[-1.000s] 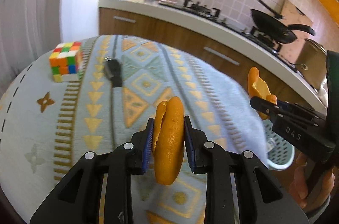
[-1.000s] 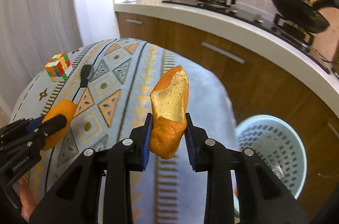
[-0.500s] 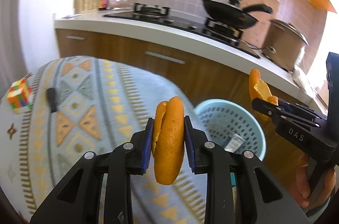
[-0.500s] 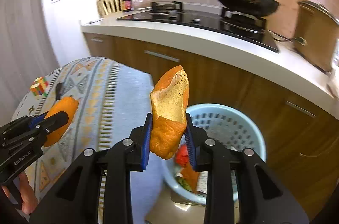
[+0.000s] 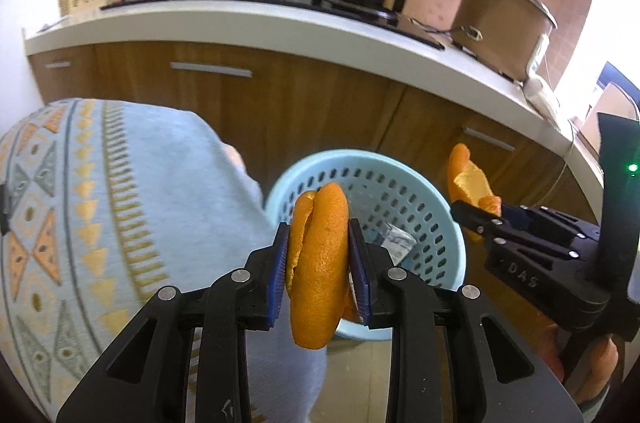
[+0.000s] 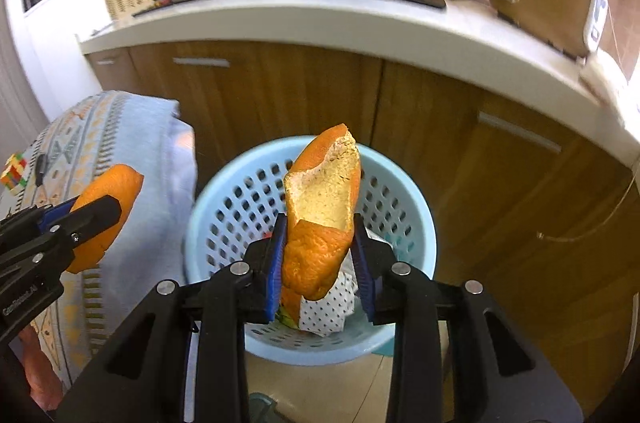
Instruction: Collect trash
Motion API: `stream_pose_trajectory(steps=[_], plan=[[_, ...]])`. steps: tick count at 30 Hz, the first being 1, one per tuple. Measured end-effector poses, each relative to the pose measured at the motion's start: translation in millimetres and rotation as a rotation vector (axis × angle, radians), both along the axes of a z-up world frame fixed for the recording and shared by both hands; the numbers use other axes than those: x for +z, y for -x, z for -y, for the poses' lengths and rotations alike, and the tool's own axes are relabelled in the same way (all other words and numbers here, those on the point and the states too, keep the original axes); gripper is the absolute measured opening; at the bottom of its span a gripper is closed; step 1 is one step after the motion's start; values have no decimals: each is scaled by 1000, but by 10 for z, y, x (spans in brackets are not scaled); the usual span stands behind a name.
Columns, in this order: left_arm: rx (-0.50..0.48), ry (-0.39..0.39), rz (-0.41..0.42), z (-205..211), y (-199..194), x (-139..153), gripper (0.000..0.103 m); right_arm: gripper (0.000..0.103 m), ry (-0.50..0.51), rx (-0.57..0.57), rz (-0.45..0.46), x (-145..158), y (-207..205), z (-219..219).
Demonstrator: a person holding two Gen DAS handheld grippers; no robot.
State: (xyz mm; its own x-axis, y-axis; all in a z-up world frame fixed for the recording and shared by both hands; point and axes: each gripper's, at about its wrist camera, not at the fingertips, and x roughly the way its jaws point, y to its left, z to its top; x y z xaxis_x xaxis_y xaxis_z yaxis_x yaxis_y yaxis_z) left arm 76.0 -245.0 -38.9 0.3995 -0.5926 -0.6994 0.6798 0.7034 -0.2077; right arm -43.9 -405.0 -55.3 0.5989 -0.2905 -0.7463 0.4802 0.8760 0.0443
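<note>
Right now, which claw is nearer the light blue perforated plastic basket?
Right. The right claw holds its orange peel piece over the light blue perforated plastic basket; the left claw, with its own peel, is by the rim beside the patterned tablecloth.

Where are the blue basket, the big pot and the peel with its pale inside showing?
Basket (image 6: 208, 219): right wrist view, on its left inner wall.
Pot (image 5: 500, 23): left wrist view, on its side wall.
Peel (image 6: 324, 199): right wrist view, on the pale inner side.
</note>
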Motion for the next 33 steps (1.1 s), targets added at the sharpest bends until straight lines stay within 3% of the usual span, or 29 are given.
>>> stream_pose_trajectory(steps=[3,5,6,7,11,18,21,29,33], plan=[[-18,-6,-12,107,-20,-71,31,31,-28,-10,-28,-139,-27,77],[-15,-8,4,151,-7,-77,51,42,-44,-19,-38,-201,-35,130],[-9,-8,19,154,-1,-73,55,52,-47,-24,-36,-216,-34,145],[-11,-5,24,155,7,-65,60,54,-41,-30,-31,-224,-26,158],[-3,17,15,112,-1,-44,61,54,-40,-36,-22,-203,-20,184],[43,73,45,-211,46,113,71,54,-22,-27,14,-49,12,77],[73,90,81,-392,123,226,77,54,-8,-12,46,75,39,-25],[157,82,225,-835,488,491,87,69,69,38,155,449,179,-505],[204,78,239,-1024,634,507,87,70,131,62,183,591,204,-777]])
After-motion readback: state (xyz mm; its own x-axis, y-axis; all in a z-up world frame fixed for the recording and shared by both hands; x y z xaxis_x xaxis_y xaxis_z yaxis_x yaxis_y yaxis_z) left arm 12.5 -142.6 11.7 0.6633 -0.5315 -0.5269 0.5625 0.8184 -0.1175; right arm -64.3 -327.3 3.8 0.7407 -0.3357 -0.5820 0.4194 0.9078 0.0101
